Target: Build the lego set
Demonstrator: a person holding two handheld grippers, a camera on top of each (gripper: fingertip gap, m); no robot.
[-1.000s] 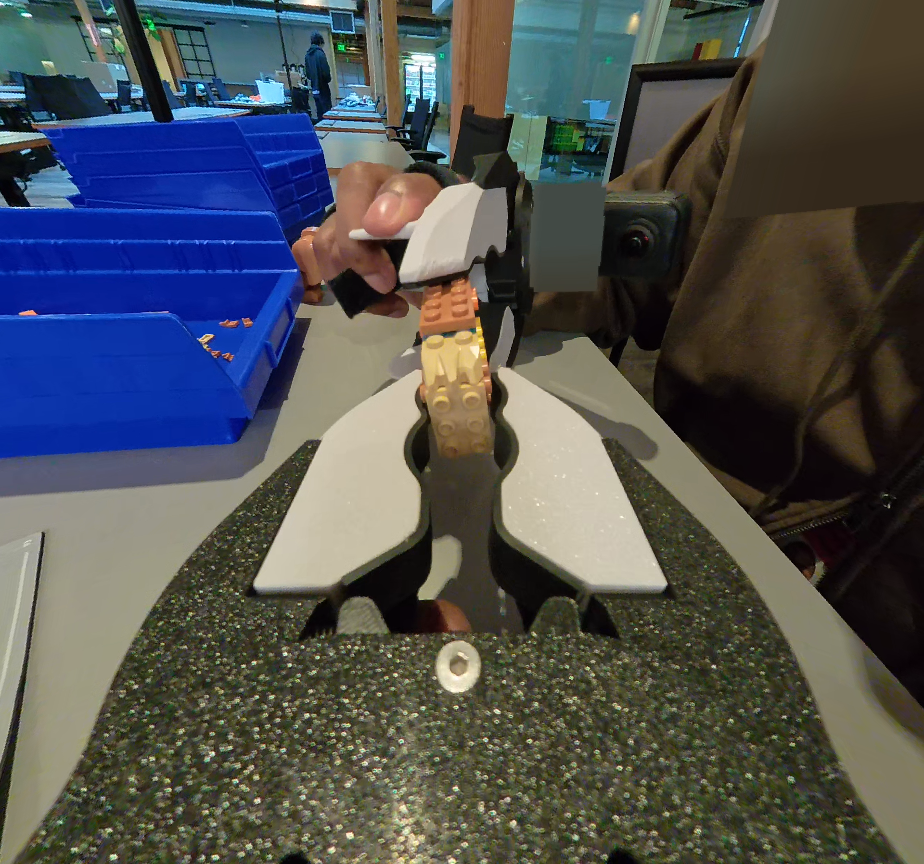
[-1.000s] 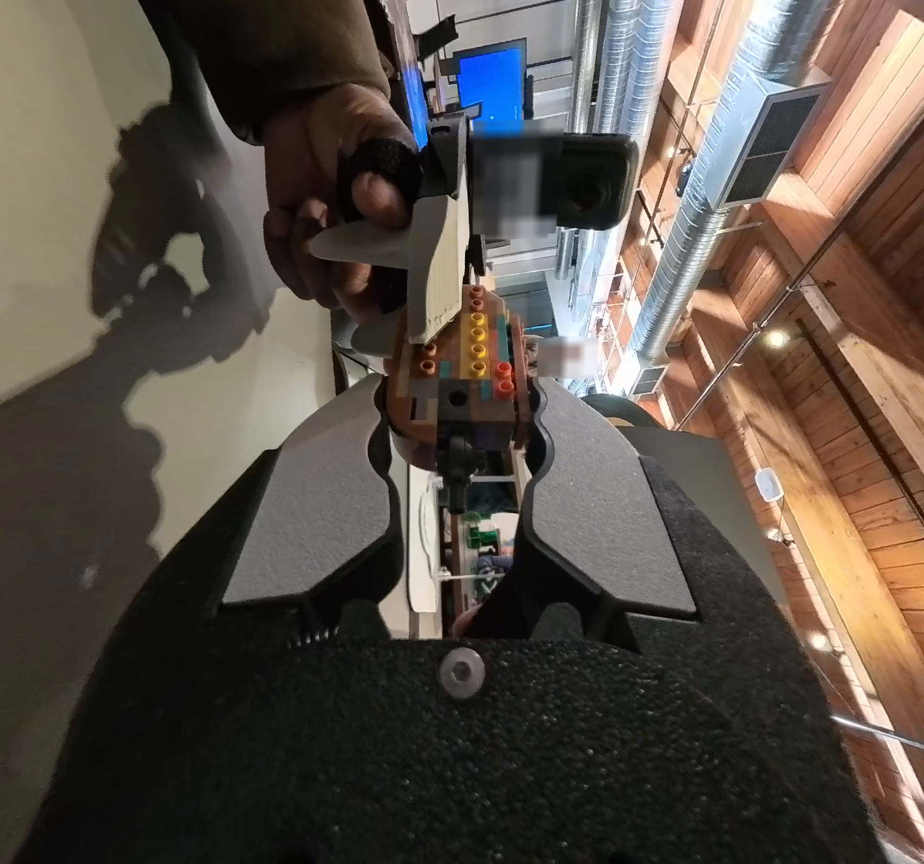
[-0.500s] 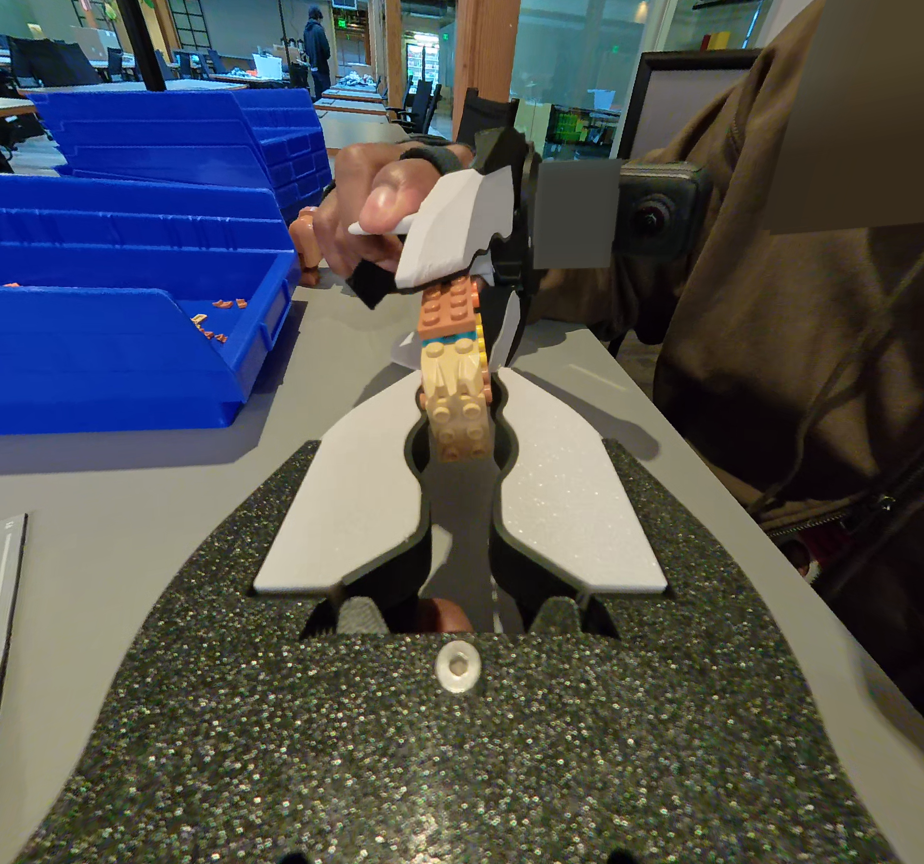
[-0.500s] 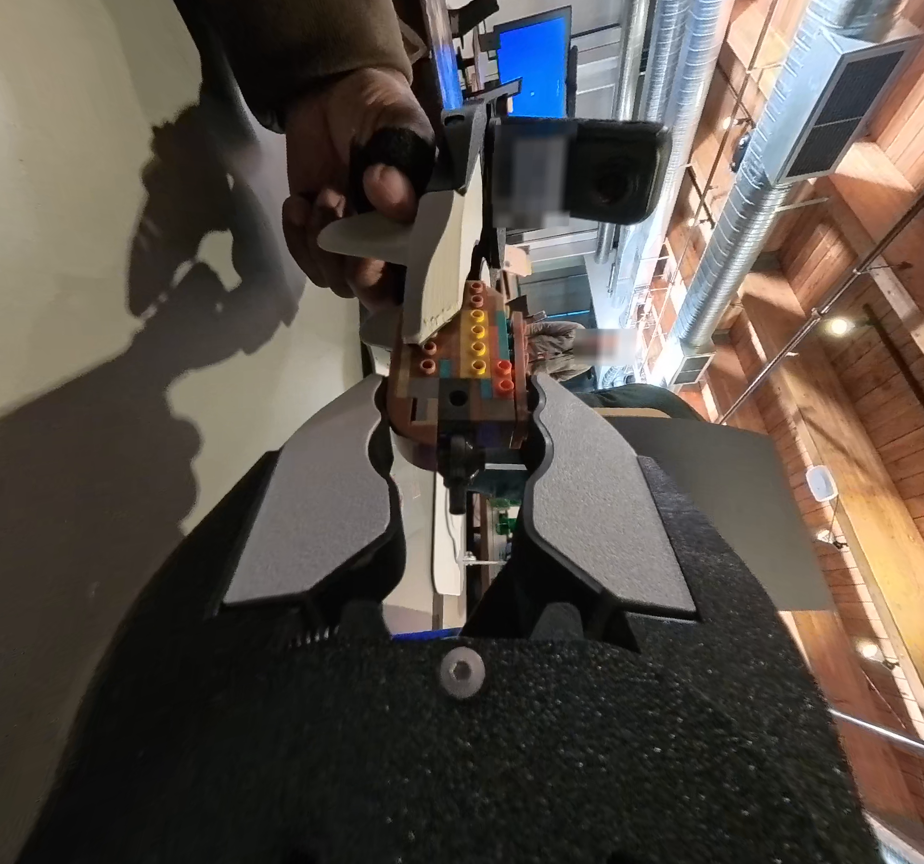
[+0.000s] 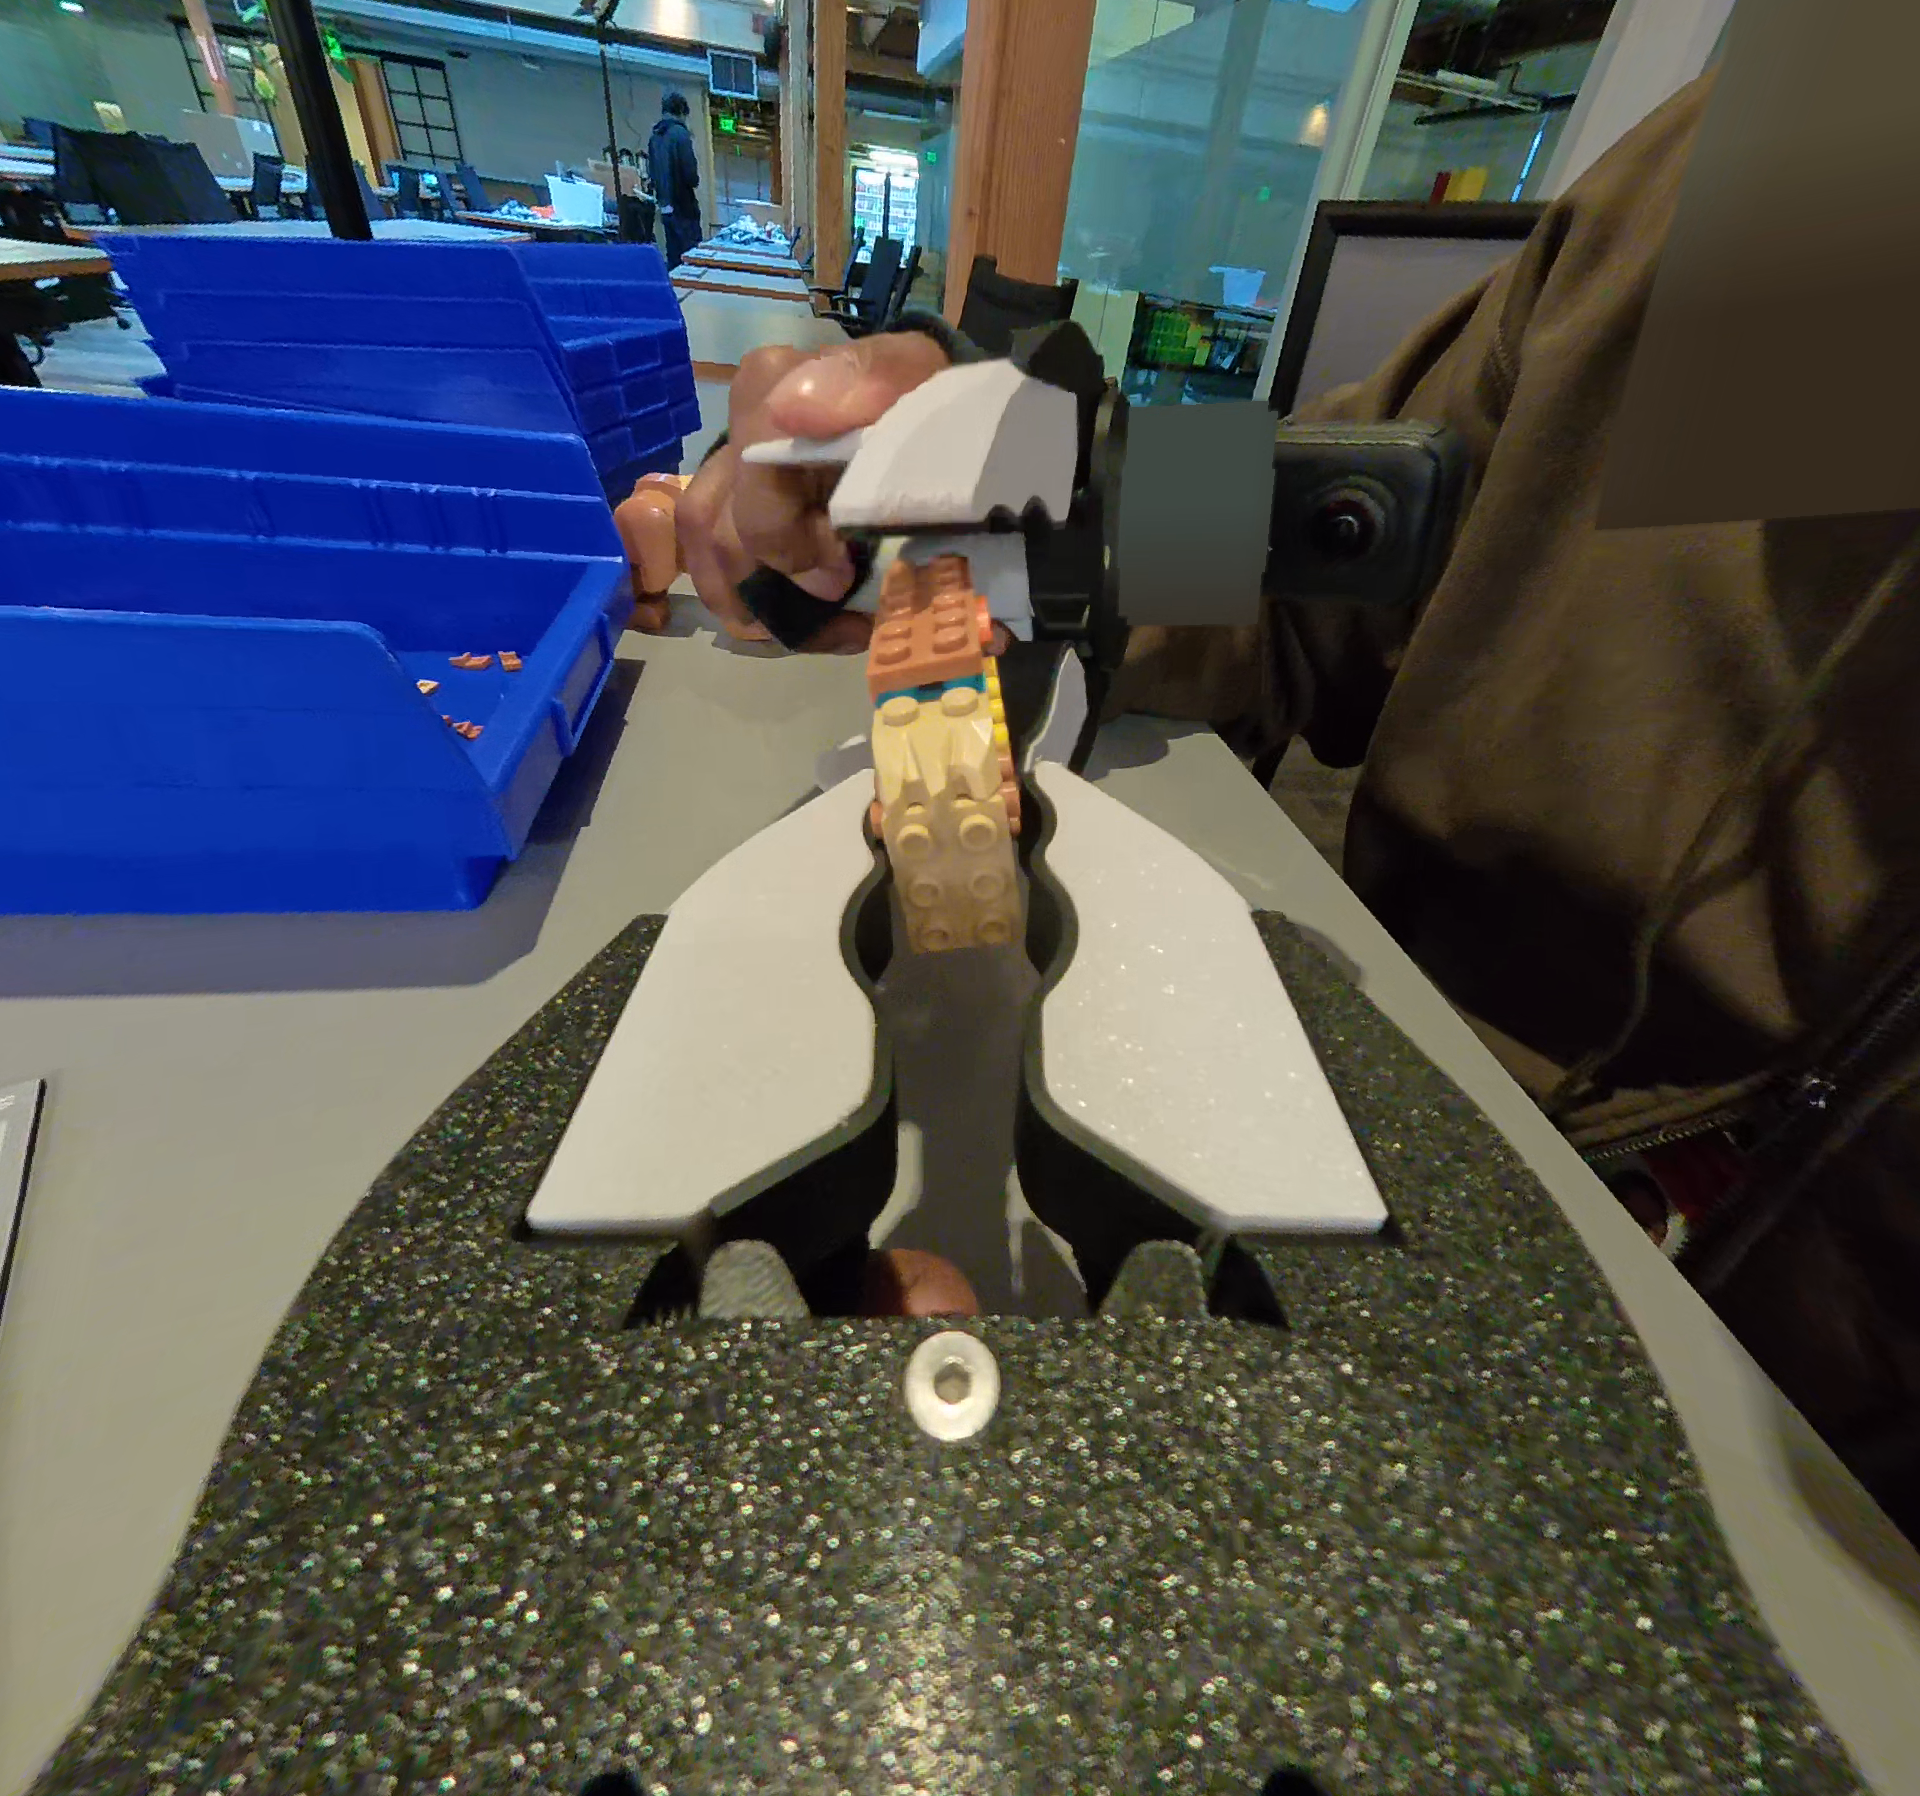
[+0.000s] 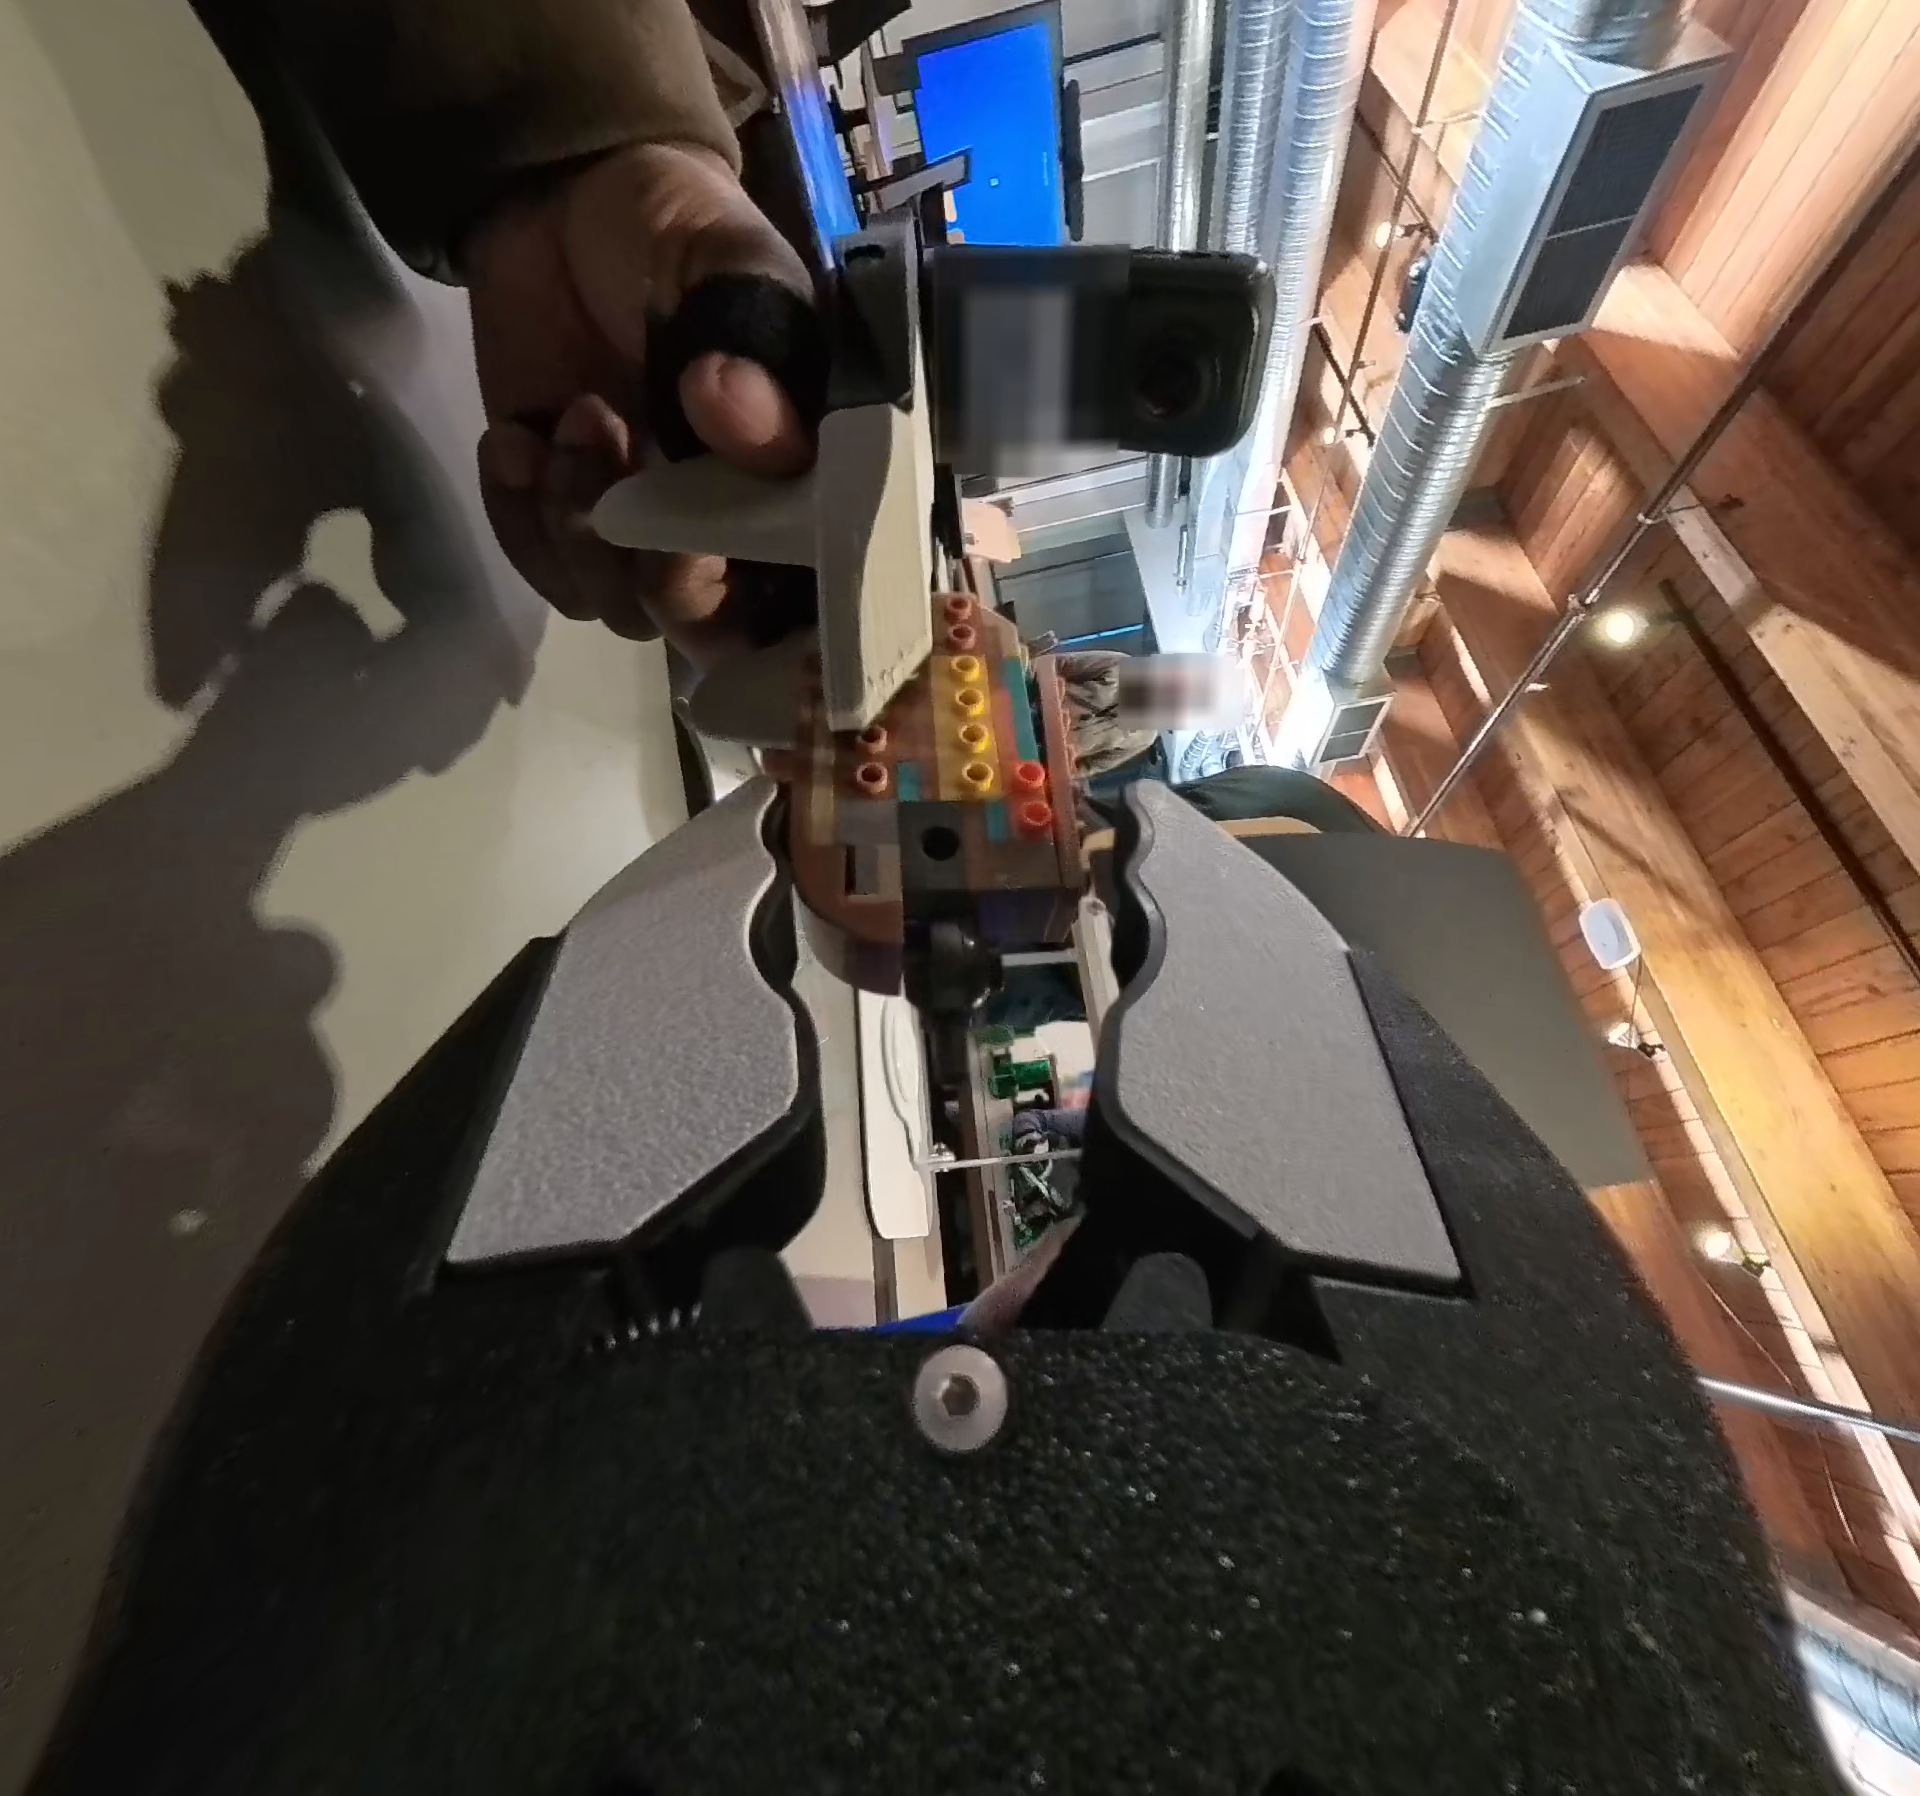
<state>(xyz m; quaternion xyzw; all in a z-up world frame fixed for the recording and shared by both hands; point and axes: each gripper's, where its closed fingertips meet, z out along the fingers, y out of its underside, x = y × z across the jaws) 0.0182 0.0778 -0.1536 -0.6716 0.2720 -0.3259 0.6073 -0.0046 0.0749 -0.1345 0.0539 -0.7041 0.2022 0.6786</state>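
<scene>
A lego assembly (image 5: 951,853) of tan, orange and teal bricks is held off the grey table (image 5: 208,1071) between both grippers. My left gripper (image 5: 951,801) is shut on its near tan end. My right gripper (image 5: 935,551) comes in from the far side and is shut on the orange end, with a hand behind it. In the right wrist view the assembly (image 6: 966,738) shows brown, yellow, teal and red studs and a black block. My right gripper (image 6: 951,811) is shut on it there. The left gripper (image 6: 821,697) clamps the far end.
Blue bins (image 5: 260,738) stand on the left of the table, the nearest with small orange pieces (image 5: 468,676). An orange-brown lego part (image 5: 649,541) stands behind the hand. A person's brown jacket (image 5: 1610,707) fills the right side. A flat sheet (image 5: 16,1175) lies at the left edge. The tips of both grippers are at nearly the same place.
Both grippers keep their hold on the assembly. The right gripper has turned slightly around it, so its upper finger lies flatter. The pair has shifted a little over the table.
</scene>
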